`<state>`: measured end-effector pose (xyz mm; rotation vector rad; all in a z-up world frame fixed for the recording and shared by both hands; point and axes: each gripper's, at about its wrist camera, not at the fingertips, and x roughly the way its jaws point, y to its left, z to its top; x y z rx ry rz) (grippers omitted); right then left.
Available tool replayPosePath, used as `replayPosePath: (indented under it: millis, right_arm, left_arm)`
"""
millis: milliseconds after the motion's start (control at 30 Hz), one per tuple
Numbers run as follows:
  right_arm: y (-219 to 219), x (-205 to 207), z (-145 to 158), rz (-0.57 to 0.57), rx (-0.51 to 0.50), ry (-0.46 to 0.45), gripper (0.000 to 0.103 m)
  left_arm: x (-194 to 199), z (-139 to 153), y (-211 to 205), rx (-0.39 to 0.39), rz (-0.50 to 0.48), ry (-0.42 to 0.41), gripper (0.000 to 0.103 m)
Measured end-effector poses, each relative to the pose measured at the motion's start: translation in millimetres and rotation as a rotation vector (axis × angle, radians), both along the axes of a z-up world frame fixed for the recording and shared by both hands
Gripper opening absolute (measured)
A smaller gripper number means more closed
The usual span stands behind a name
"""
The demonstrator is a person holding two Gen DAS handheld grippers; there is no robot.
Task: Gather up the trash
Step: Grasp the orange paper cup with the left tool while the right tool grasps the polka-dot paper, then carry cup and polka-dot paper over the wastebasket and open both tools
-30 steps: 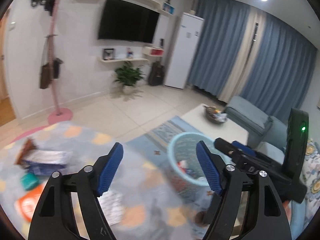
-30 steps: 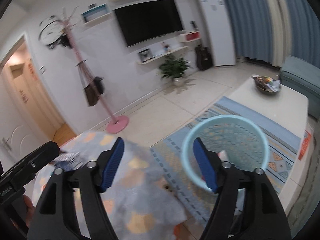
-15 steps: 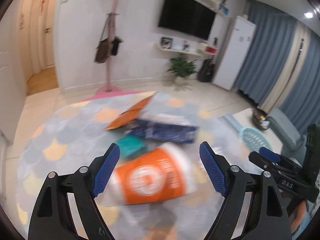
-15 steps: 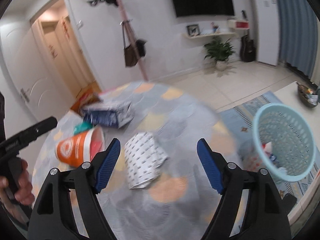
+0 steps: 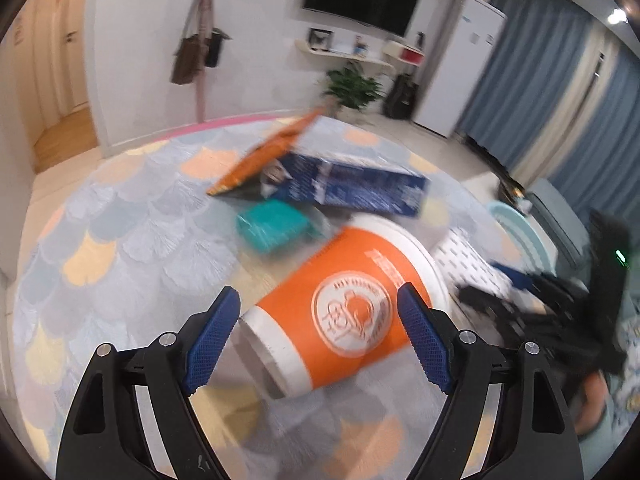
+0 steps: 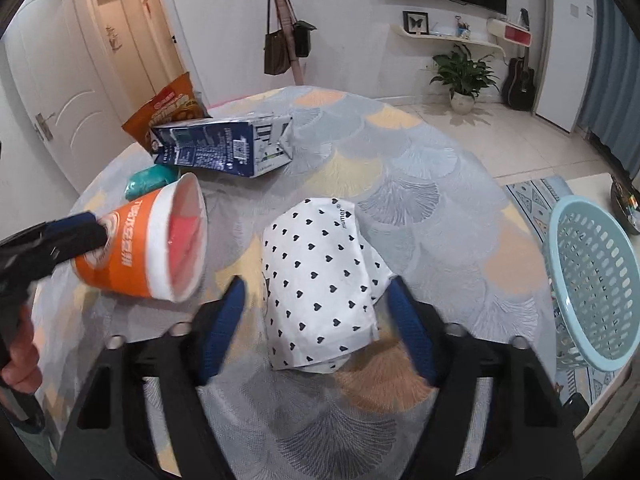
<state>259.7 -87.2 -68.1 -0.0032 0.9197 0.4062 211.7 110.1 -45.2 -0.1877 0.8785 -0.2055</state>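
An orange and white paper cup (image 5: 340,312) lies on its side on the round table, between the open fingers of my left gripper (image 5: 318,336); it also shows in the right wrist view (image 6: 156,244). A white bag with black hearts (image 6: 320,280) lies between the open fingers of my right gripper (image 6: 316,320). Behind them lie a blue carton (image 6: 224,146), an orange snack bag (image 6: 172,110) and a teal packet (image 6: 150,180). A light blue basket (image 6: 596,288) stands on the floor to the right of the table.
The table has a scale-patterned grey and orange cloth (image 6: 420,184). A pink coat stand with bags (image 6: 286,40), a plant (image 6: 464,76) and a guitar stand by the far wall. A low white table (image 6: 588,188) stands behind the basket.
Both grippers swung left from the basket to the table and came down. The left one closed in around the orange cup, the right one around the heart-print bag.
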Motion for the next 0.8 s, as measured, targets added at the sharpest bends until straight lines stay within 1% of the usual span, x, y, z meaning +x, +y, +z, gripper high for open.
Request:
replayPosePath:
  millis: [100,133,167,267,300,400,567,600,633,733,800]
  right_arm:
    - [1,-2,-1,0.008,0.000,-0.004,0.053]
    - [1,-2,-1,0.014,0.001,-0.004,0.049]
    - [2,-3,-1,0.016,-0.002,-0.007,0.046]
    - [3,-4,-1,0.016,-0.012,-0.010,0.043]
    - [3,-5,-1,0.018,-0.011,-0.011,0.041]
    - [1,-5,-1,0.024,-0.001,-0.011,0.036]
    - [-2,-6,1,0.033,0.029,-0.014,0.023]
    - [-4,-6,1,0.028,0.033,-0.017,0.022]
    - [-6,-7,2,0.020,0.038,-0.020,0.021]
    - [-11,-7,5,0.015,0.069,-0.032,0.020]
    - [-13,-10,9,0.017,0.095,-0.053,0.019]
  left_arm:
    - [-20,1,-8,-0.046,-0.085,0.029,0.078]
    - [-26,0,-12,-0.051,-0.109,0.035,0.078]
    - [-30,0,-16,-0.051,-0.129,0.039,0.078]
    - [-35,-1,-28,-0.009,-0.166,0.045,0.079]
    - [-33,-2,-32,0.020,-0.172,0.042,0.080]
    - [-25,-8,-40,0.066,-0.148,0.049,0.080]
    - [-12,-27,-49,0.074,-0.133,0.089,0.078]
    - [-11,-29,-50,0.074,-0.131,0.094,0.077]
    - [-11,-32,-52,0.075,-0.128,0.099,0.073]
    - [-16,-33,-55,0.094,-0.116,0.076,0.070]
    - [-21,-28,-55,0.080,-0.097,0.050,0.069]
